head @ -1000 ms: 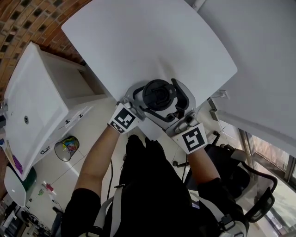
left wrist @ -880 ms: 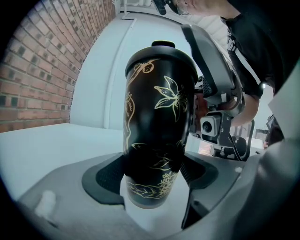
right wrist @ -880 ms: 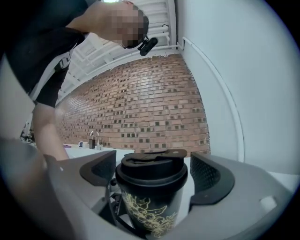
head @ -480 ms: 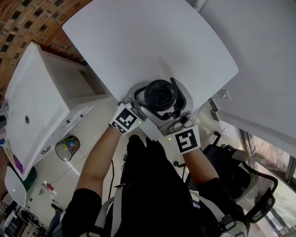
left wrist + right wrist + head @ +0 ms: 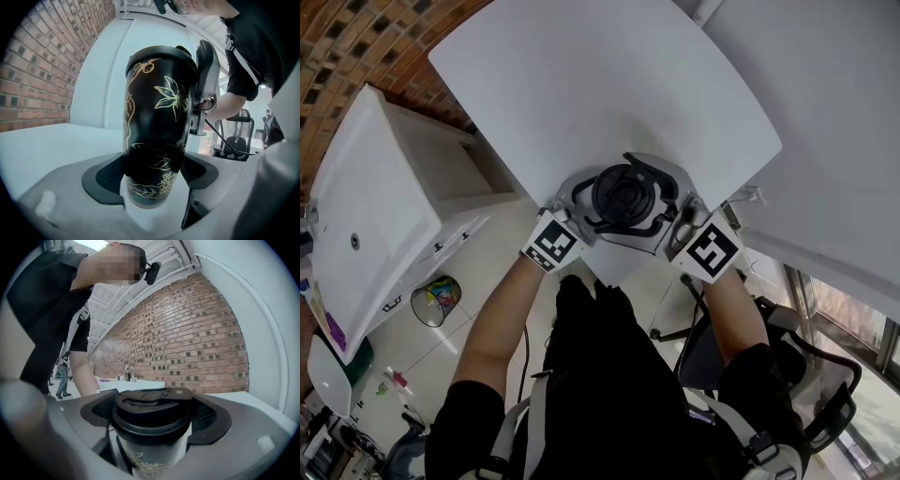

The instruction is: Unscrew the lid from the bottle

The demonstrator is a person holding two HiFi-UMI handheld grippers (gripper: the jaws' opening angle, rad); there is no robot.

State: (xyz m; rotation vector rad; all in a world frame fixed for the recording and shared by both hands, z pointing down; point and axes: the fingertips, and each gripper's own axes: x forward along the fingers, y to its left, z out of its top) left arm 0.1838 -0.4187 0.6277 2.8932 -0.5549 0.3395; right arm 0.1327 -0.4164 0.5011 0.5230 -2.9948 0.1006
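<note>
Table (image 5: 581,94): white, smooth matte top, rounded corners, set at an angle so that one corner points near. One item on it: black bottle (image 5: 159,122) with gold flower line-drawing, upright, at that near corner, just inside the edge. Black lid (image 5: 623,195) seated on top. In the left gripper view the base sits low against the white surface; actual contact can't be confirmed.

Closed on the round black plastic lid (image 5: 151,420), the grey two-jaw right gripper (image 5: 152,414), one black ribbed pad (image 5: 211,416) touching each side. Just below, the black bottle with gold line drawings (image 5: 147,459). Behind, a red brick wall (image 5: 187,343); at left, a bare forearm (image 5: 84,376).
</note>
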